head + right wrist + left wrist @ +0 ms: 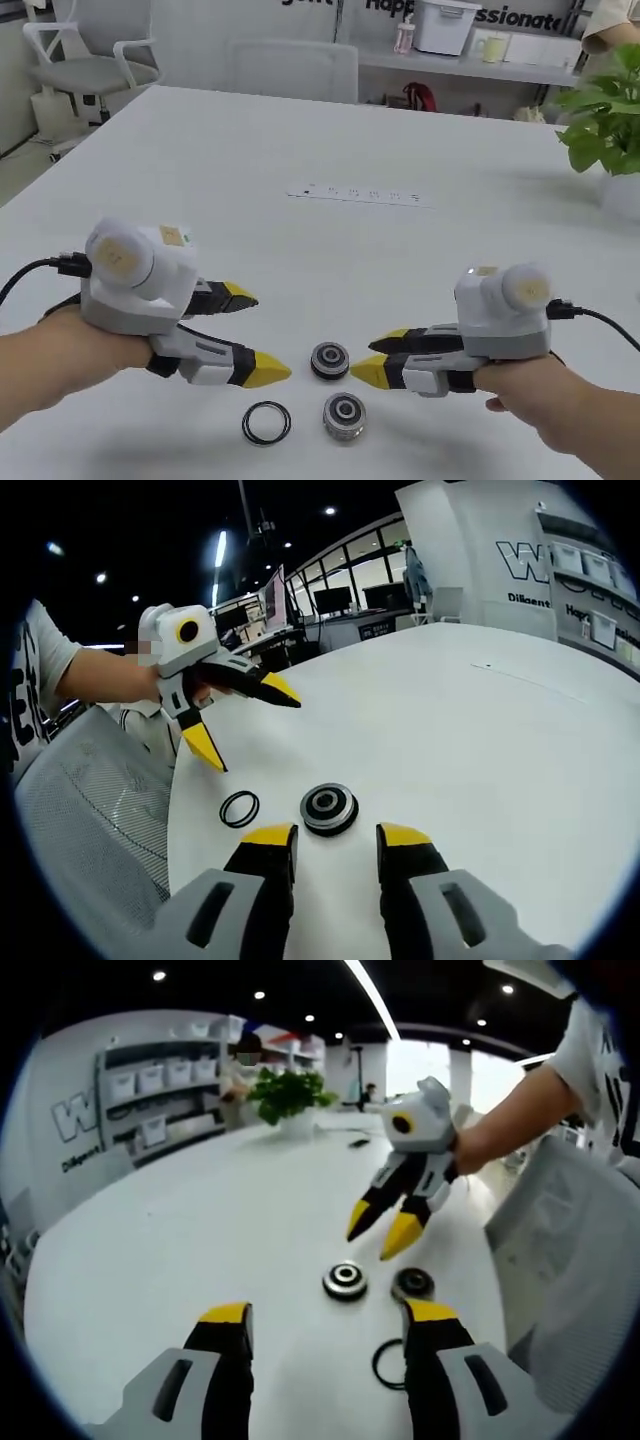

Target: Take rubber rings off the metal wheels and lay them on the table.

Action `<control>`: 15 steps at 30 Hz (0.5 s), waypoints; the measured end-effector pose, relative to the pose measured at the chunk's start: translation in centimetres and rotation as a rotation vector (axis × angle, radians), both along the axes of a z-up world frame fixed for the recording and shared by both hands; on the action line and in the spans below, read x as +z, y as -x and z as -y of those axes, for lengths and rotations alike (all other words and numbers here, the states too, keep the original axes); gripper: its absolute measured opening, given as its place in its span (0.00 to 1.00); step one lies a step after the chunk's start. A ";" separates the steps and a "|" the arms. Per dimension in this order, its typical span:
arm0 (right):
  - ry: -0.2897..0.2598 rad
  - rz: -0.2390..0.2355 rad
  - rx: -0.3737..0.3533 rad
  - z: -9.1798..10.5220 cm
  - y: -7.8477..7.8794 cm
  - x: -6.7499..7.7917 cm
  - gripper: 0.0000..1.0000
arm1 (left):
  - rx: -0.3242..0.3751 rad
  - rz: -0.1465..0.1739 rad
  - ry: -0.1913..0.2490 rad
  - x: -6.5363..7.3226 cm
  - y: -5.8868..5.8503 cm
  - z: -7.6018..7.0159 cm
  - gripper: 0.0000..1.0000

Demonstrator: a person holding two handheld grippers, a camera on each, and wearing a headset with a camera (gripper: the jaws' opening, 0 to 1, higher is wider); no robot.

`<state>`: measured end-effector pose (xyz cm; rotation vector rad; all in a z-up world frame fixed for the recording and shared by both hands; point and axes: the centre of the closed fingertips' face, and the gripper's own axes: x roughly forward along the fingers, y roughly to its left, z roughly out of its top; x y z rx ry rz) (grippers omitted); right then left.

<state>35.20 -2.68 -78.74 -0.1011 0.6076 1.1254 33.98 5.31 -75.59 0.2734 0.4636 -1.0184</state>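
L hand-held gripper [258, 335]: jaws wide apart, nothing btwn them, tips low over the white surface [300, 140], pointing twd the R one. Loose black rubber ring [266, 423] lies flat on the surface just off its lower tip, on the person's side, touching nothing. In the left gripper view the ring is partly hidden behind that gripper's own jaw.

Btwn the two sets of tips is the first metal wheel [330, 360], flat on the surface, just ahead of the L lower tip and just ahead of the R tips, touching neither. In the right gripper view it sits straight ahead of the jaw gap, w/ a dark band round its rim. Second metal wheel [344, 414] lies just nearer the person, beside the ring, apart from ring and first wheel.

R hand-held gripper [375, 358]: jaws apart, gap narrower than the L's, nothing held. Beyond both grippers, well apart, is a white power strip [360, 195].
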 end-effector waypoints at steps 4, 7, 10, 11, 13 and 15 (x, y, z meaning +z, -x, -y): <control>0.011 0.000 0.006 0.1 0.0 -0.3 0.29 | -0.003 0.000 -0.003 -0.2 -0.3 0.3 0.61; 0.011 0.000 0.005 0.1 0.0 -0.3 0.29 | -0.006 -0.001 -0.004 -0.4 -0.4 0.6 0.60; 0.015 0.001 0.007 0.1 -0.1 -0.4 0.29 | -0.009 -0.003 -0.007 -0.6 -0.7 0.6 0.60; 0.015 0.000 0.008 0.1 -0.1 -0.4 0.30 | -0.010 -0.003 -0.008 -0.7 -0.8 0.6 0.60; 0.018 -0.001 0.008 0.1 -0.1 -0.5 0.30 | -0.010 -0.003 -0.008 -0.8 -0.9 0.7 0.60; 0.019 -0.001 0.008 0.1 -0.2 -0.6 0.30 | -0.010 -0.002 -0.009 -0.8 -1.0 0.6 0.59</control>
